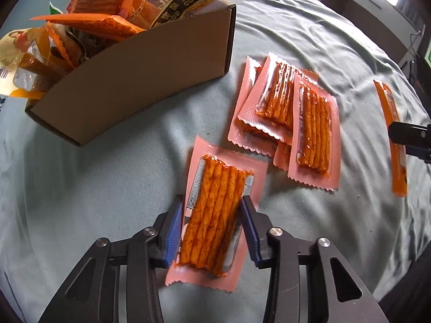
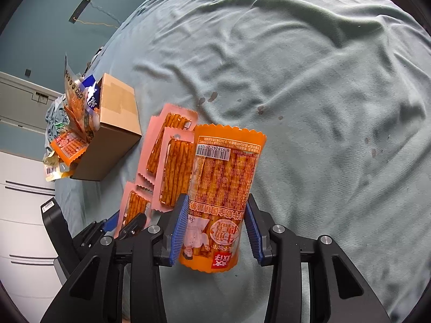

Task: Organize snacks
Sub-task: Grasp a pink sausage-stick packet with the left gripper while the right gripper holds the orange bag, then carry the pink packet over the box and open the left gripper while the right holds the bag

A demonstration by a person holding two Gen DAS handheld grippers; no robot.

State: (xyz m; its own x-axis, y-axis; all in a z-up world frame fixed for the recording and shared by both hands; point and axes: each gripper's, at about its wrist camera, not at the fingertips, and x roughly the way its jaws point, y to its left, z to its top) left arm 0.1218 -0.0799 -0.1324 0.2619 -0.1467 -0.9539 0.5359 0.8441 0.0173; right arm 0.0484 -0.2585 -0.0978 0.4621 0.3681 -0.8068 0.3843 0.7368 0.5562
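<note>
Two packets are gripped: left gripper (image 1: 212, 231) jaws closed on a pink packet (image 1: 215, 212) lying on the bed (image 1: 94, 188), right gripper (image 2: 215, 231) jaws pinching an orange packet (image 2: 223, 196) lifted upright, likely for sorting beside the cardboard box (image 1: 140, 80).

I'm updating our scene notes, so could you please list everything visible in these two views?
Pink snack packets: four or so, pink with orange sticks showing, overlapping in a pile on the cloth right of the box.
Pink snack packet: one, same kind, apart from the pile, between the left claw's pads.
Orange snack packet: one, orange with a barcode, pinched in the right claw.
Cardboard box: one, brown, on the cloth, stuffed with mixed orange and clear snack bags.
Cloth: one, pale grey-green, wrinkled, a few dark spots, covering the surface.
Left claw: black with blue pads, closed on the single pink packet.
Right claw: black with blue pads, gripping the orange packet.
</note>
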